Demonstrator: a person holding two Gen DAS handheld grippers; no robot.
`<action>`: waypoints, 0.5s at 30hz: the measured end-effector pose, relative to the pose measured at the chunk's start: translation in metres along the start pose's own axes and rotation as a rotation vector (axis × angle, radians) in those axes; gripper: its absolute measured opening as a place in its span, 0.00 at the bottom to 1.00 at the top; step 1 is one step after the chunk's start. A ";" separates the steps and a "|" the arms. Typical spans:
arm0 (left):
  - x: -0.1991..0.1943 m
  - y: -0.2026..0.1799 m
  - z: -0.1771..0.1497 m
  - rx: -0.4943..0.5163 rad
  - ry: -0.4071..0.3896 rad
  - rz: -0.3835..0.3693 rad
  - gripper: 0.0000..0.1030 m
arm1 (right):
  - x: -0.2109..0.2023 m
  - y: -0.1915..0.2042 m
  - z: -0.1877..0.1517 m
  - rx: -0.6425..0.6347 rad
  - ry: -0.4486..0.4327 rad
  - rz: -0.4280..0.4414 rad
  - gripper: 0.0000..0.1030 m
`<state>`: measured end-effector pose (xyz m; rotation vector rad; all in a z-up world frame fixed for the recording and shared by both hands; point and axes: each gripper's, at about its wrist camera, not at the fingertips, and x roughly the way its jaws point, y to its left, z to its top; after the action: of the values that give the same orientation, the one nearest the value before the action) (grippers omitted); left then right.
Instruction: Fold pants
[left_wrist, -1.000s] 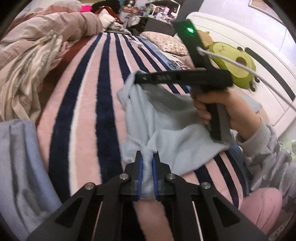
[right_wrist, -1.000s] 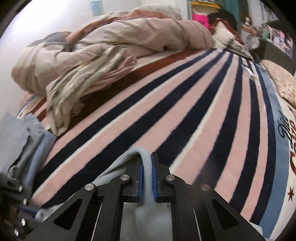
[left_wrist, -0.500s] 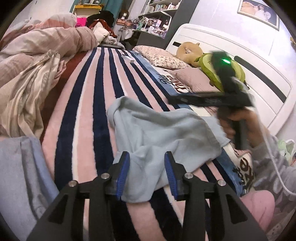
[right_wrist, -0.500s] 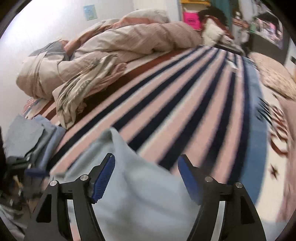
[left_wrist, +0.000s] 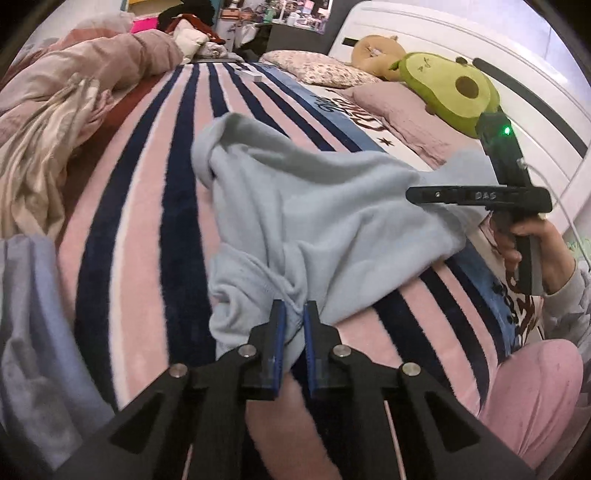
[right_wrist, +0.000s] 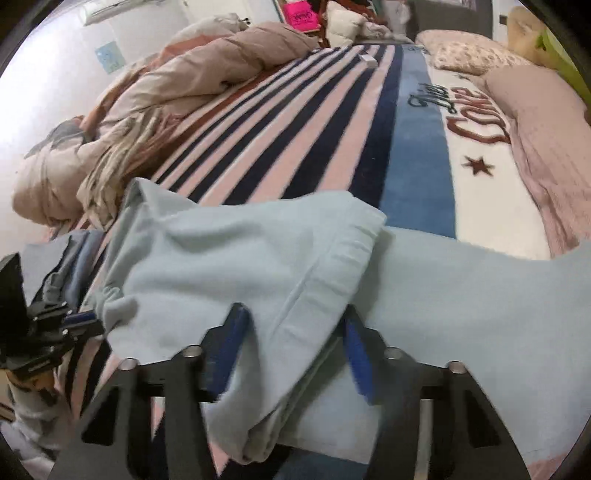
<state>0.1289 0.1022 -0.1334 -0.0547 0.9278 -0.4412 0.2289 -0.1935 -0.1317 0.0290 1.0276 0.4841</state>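
Bedspread (left_wrist: 155, 206) – left tool (left_wrist: 293, 314) pinches pants (left_wrist: 314, 206).

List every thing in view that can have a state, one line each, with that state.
left gripper: shut on the pants fabric.
right gripper: open, pads on either side of a fold of the pants.
light blue pants: crumpled, partly doubled over, lying on the blanket.
striped blanket: spread flat over the bed.
pink duvet: bunched in a heap.
avocado plush: lying against the headboard.
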 end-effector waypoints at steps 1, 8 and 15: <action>-0.003 0.001 0.001 -0.007 -0.004 0.009 0.07 | 0.002 0.001 0.002 -0.010 -0.007 -0.008 0.21; -0.032 -0.005 0.013 -0.022 -0.099 0.055 0.42 | -0.014 0.003 0.013 -0.010 -0.103 -0.057 0.08; -0.054 -0.008 0.029 -0.081 -0.189 0.078 0.56 | -0.050 -0.019 -0.016 0.056 -0.135 -0.101 0.49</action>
<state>0.1203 0.1118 -0.0728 -0.1314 0.7585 -0.3201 0.2016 -0.2335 -0.1037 0.0585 0.9057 0.3562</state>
